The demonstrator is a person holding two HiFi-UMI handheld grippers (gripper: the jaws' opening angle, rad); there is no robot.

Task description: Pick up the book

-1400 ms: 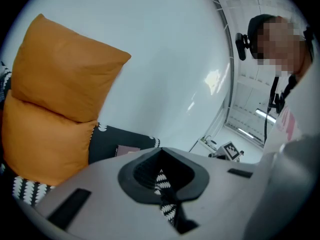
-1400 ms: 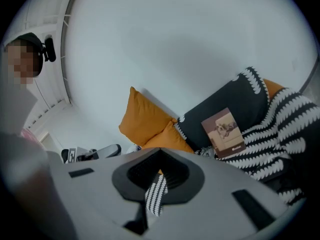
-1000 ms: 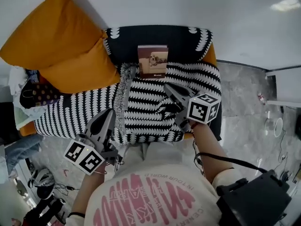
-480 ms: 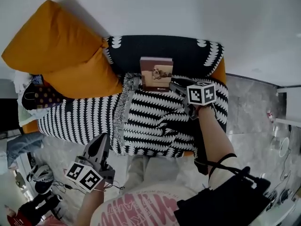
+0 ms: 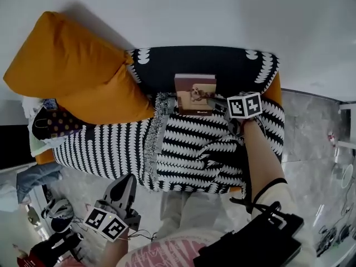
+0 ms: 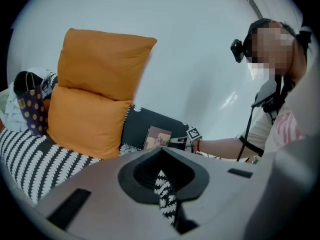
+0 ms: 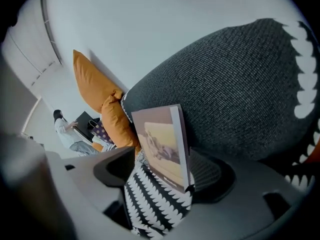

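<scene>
Orange cushions point(image 5: 67, 60), two plump and smooth, sit stacked at ten o'clock against a white wall point(image 5: 194, 10). At twelve o'clock a thin brown book point(image 5: 194, 93) stands upright. It leans on the sofa's dark knitted backrest point(image 5: 200, 63), its foot on a black-and-white leaf-patterned throw point(image 5: 189, 149) with a fringed edge. The right gripper point(image 5: 217, 102) has just been opening its jaws wide; the book stands between them, unpressed. The left gripper point(image 5: 127, 181) hangs at seven o'clock, jaws drawn nearly together, empty. Grey marbled floor point(image 5: 311, 132) lies at three o'clock.
</scene>
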